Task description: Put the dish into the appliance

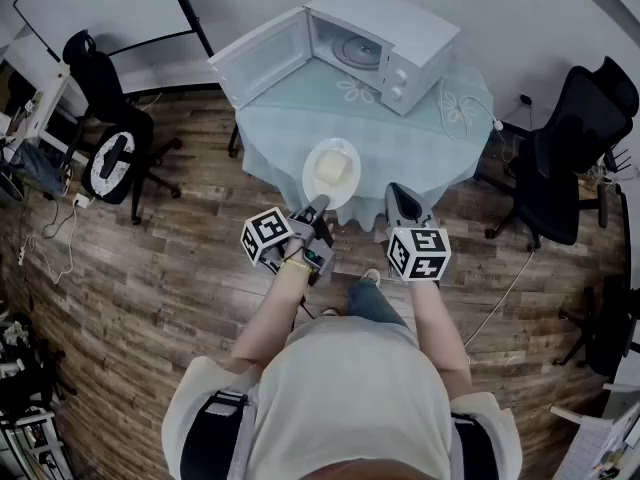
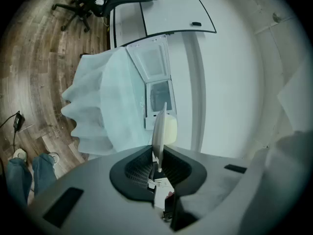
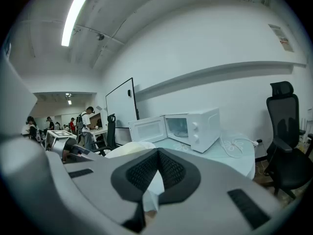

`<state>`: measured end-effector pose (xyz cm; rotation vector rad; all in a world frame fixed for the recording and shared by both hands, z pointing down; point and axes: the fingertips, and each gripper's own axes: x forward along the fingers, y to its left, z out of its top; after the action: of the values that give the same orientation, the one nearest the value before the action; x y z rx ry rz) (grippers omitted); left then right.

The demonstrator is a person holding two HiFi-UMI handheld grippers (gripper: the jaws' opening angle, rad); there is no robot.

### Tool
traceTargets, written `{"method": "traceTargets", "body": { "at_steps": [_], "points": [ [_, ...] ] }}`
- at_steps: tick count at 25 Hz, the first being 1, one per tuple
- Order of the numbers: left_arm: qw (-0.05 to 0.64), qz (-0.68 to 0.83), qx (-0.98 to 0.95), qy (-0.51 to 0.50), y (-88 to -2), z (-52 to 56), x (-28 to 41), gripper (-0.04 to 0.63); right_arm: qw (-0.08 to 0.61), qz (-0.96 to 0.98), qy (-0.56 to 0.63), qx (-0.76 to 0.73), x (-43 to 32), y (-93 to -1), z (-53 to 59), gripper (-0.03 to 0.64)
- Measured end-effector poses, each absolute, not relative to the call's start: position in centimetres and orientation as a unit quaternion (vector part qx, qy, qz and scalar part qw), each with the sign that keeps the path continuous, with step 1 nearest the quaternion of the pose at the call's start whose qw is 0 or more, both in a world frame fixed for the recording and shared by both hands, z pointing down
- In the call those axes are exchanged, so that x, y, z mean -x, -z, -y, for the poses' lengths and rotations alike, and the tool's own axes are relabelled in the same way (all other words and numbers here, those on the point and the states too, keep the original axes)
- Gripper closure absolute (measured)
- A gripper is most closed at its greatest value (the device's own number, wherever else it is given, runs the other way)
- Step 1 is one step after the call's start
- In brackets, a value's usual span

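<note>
Fingers of the left gripper (image 1: 318,204) are clamped on the near rim of the dish (image 1: 313,173), a white plate that carries a pale yellow piece of food (image 1: 333,168). In the left gripper view the plate (image 2: 159,126) shows edge-on, pinched between the two dark pads, with the food (image 2: 170,129) on one face of it. The dish is over the near edge of the round desk (image 1: 400,138), which has a light cloth on it; I cannot tell whether the dish rests on the cloth or is lifted a little. The appliance, a white microwave (image 1: 400,43), stands at the far side of the desk, well apart from the dish. Its door (image 1: 262,56) is swung wide open toward the left, and the glass turntable (image 1: 357,50) shows inside. A white cable (image 1: 465,103) lies on the cloth beside the microwave. The right gripper (image 1: 398,190) hovers just beside the dish on its right and does not touch it; its fingers are together with nothing between them. The person stands on a wooden floor (image 1: 150,268), and black office chairs (image 1: 575,148) stand at both sides of the desk.
</note>
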<state>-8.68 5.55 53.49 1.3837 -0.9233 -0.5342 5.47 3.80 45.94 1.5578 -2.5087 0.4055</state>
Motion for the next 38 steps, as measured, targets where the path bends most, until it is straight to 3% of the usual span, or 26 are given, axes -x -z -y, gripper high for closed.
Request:
{"method": "traceTargets", "body": {
  "at_steps": [24, 38],
  "points": [
    [0.64, 0.391, -0.62, 0.231, -52.6, -12.5, 10.9, 0.543, 0.066, 0.845, -0.152, -0.508, -3.2, -46.1, -11.5, 0.611],
    [0.641, 0.395, -0.618, 0.228, -54.0, -7.1, 10.0, 0.543, 0.059, 0.857, -0.153, -0.488, -4.4, -46.0, -4.9, 0.61]
  ]
}}
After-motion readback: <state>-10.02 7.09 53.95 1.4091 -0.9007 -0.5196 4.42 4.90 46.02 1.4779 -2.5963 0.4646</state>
